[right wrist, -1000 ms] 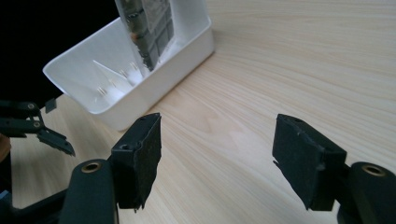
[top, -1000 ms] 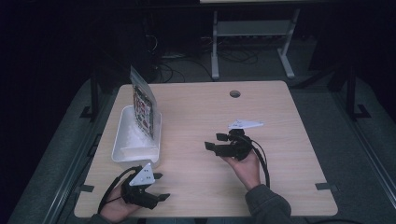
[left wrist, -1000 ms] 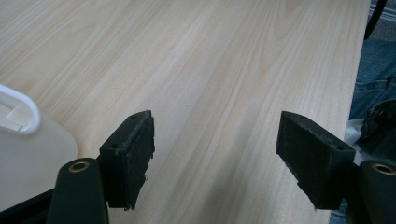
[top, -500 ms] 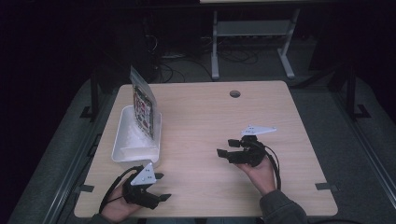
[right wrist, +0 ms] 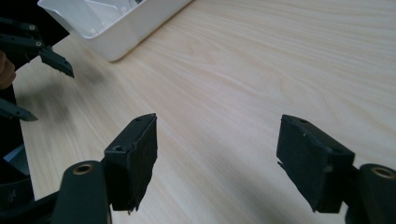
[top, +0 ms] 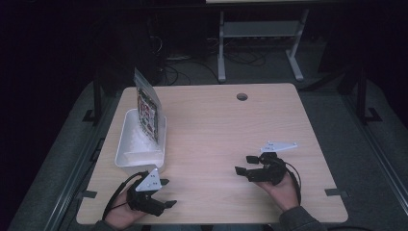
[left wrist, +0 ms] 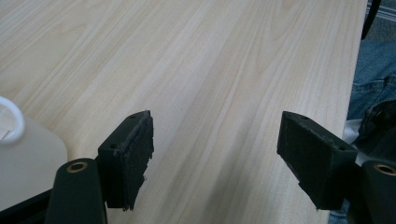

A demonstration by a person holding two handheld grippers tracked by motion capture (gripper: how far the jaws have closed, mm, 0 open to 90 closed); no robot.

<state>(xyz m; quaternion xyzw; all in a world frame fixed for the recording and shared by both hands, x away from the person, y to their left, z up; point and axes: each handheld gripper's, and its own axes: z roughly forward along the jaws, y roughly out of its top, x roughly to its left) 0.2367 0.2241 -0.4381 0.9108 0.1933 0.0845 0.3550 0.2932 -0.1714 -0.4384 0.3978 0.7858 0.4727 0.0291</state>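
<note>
**Two grippers rest wide open on a pale wooden table**

Dark floor and a tangle of cables surround the light wood table (top: 226, 125), with a grey metal stand behind it. A small round hole (top: 242, 96) sits near the table's far edge.

On the left side stands a white tray (top: 126, 144), long and narrow, with a printed packet (top: 148, 111) upright in it — the packet leans against the tray's right wall and rises well above the rim. From the right gripper view the tray (right wrist: 116, 32) lies at the top left, its inside pale and mostly bare.

The left gripper (top: 165, 193) is held low at the near left corner, just beside the tray's near end, its jaws pointing to the right. From its own camera the two black jaws stand far apart with nothing between them — only bare wood. A rounded white corner of the tray (left wrist: 14, 121) shows at the left edge.

The right gripper (top: 245, 164) lies near the right front of the table, held by a hand (top: 284, 187), jaws pointing left toward the other gripper. Its jaws too are spread wide and hold nothing. Both grippers are well apart from each other.
</note>
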